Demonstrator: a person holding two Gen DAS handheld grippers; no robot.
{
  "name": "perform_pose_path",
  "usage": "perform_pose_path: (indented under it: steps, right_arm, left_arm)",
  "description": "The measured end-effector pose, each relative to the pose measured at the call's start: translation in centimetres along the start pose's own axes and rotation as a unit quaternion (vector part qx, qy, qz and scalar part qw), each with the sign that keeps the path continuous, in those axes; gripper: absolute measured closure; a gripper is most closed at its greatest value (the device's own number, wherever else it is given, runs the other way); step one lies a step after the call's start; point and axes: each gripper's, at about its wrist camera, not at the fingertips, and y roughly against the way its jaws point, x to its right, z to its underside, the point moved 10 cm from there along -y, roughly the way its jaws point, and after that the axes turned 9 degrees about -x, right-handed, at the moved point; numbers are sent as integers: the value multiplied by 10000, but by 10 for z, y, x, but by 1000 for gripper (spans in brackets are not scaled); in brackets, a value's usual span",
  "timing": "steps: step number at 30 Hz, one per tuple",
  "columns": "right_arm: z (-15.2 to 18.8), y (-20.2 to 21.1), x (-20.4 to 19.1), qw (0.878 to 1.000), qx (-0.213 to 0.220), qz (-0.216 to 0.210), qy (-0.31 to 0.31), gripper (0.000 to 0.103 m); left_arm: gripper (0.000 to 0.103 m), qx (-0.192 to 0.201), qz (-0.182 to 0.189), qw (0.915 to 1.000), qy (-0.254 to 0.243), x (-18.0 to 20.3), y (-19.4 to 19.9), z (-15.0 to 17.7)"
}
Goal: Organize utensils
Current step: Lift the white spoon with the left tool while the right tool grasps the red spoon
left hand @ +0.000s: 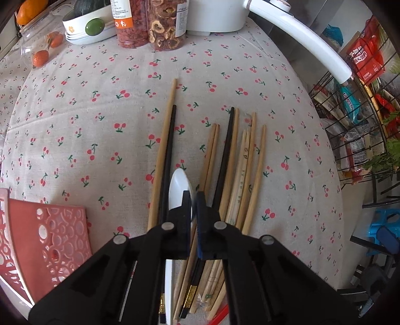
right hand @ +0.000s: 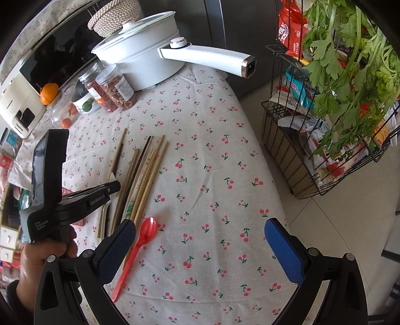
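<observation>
Several wooden and black chopsticks (left hand: 232,165) lie in a loose row on the cherry-print tablecloth (left hand: 100,125). My left gripper (left hand: 193,197) is shut on a white spoon (left hand: 178,186) among them, its bowl pointing away. In the right wrist view the left gripper (right hand: 113,187) sits over the chopsticks (right hand: 142,175). A red plastic spoon (right hand: 140,242) lies beside them, next to my right gripper's left finger. My right gripper (right hand: 200,240) is open and empty above the cloth.
A pink perforated basket (left hand: 50,245) sits at the near left. At the far table edge stand jars (left hand: 147,22), a white pot with a long handle (right hand: 207,53), bowls and oranges. A wire rack (right hand: 325,150) with packets and greens stands off the right edge.
</observation>
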Motion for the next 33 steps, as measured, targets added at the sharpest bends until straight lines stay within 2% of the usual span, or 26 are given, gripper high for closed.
perform_pose_path:
  steps: [6,10,12,16,19,22,26,27,28,31,33]
  right_arm:
    - [4,-20,-18,9993,-235,-203,204,0]
    - [10,-35,-35,9971,-443,-565,269,0]
    - [11,-43,-39,9954,-553,-762,202,3]
    - [13,-60,-49,9919,-727,-1026,163,24]
    - [15,-72,-62,9908,-798,-1039,352,38]
    - [17,-85,-71,9915,-825,-838,553,49]
    - [18,-100,-75,9924,-832,-489,762,58]
    - [17,-100,-78,9925,-784,-401,848,62]
    - [17,-102,-80,9922,-791,-330,902,70]
    - [17,-103,-84,9911,-666,47,1149,80]
    - [17,-105,-88,9897,-636,137,1277,88]
  left_arm:
    - [99,428,300,9983,-275,0,47,17]
    - [99,720,637,9944,-450,-1,81,35]
    - [99,865,756,9920,-527,-4,96,45]
    - [99,1117,943,9876,-566,-16,115,63]
    - [99,1350,1068,9840,-466,-31,120,70]
    - [99,1306,1310,9824,-259,-43,123,73]
    - [99,1477,1342,9795,-275,-54,135,78]
    - [99,1478,1380,9790,-256,-57,137,78]
    - [99,1484,1408,9786,-237,-59,138,80]
    - [99,1510,1462,9775,-173,-68,142,84]
    - [99,1528,1474,9771,-133,-71,143,85]
